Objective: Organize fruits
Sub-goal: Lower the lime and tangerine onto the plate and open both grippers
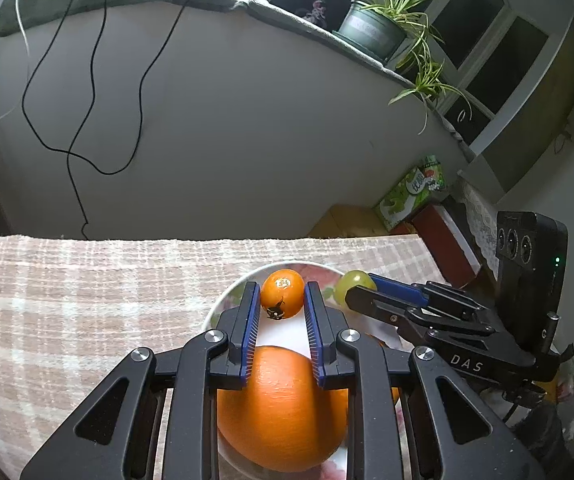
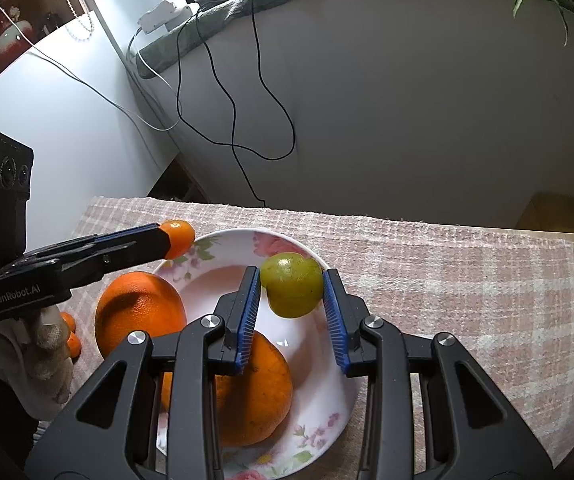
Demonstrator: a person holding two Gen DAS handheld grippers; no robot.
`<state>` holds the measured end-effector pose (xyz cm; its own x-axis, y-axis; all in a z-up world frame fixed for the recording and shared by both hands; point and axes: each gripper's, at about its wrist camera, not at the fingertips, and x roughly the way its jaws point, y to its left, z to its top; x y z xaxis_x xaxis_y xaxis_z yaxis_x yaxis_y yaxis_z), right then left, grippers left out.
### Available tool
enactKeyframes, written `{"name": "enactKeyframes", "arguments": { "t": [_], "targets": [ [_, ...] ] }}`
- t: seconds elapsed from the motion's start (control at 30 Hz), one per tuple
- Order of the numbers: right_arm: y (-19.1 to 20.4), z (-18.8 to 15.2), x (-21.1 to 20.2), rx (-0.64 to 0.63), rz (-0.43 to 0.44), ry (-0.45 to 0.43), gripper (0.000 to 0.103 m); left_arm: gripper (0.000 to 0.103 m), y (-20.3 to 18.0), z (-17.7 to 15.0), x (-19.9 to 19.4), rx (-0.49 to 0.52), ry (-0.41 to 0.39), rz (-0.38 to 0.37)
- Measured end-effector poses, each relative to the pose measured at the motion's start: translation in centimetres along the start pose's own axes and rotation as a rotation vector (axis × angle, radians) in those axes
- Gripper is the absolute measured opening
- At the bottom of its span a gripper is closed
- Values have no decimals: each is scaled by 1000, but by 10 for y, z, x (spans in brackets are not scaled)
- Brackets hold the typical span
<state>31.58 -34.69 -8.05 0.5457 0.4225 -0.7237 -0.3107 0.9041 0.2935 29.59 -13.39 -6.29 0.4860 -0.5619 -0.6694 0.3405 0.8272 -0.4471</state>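
over glossy floral plate point(image 2: 319, 364): round smooth green fruit point(image 2: 293, 290), dimpled orange point(image 2: 259, 392).

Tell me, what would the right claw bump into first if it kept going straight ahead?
Probably the flowered plate. The right claw, holding the green fruit, points down over it, so the fruit would likely land there; depth is hard to judge.

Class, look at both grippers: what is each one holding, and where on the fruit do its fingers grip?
The left gripper holds a small orange fruit by its two sides. The right gripper holds a green fruit the same way, above the floral plate.
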Motion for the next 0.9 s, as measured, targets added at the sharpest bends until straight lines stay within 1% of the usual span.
{"name": "enactKeyframes", "arguments": {
  "t": [0.07,0.13,0.17,0.23,0.27,0.4,0.5,0.53,0.7,0.9],
  "targets": [
    [-1,0,0,2,-2,0,35,21,0,0,0,1,7,-3],
    [-2,-1,-2,6,5,-5,44,21,-1,1,1,8,10,-6],
    [-2,0,-3,6,5,-10,46,21,-2,1,2,10,12,-8],
    [-1,0,-6,1,9,-14,48,22,-4,2,5,13,17,-5],
    [-1,0,-6,0,7,-15,48,25,-5,2,5,13,18,-6],
    [-1,0,-9,2,6,-19,49,31,-9,2,6,23,22,-5],
    [0,-2,-12,7,6,-26,57,32,-12,3,5,28,21,-2],
    [1,-2,-13,7,5,-28,58,32,-13,3,5,28,20,-3],
    [5,-3,-22,2,2,-40,58,32,-14,1,-6,28,6,1],
    [18,-8,-41,-15,3,-60,58,32,-14,-2,-32,26,-30,10]
  ]
}}
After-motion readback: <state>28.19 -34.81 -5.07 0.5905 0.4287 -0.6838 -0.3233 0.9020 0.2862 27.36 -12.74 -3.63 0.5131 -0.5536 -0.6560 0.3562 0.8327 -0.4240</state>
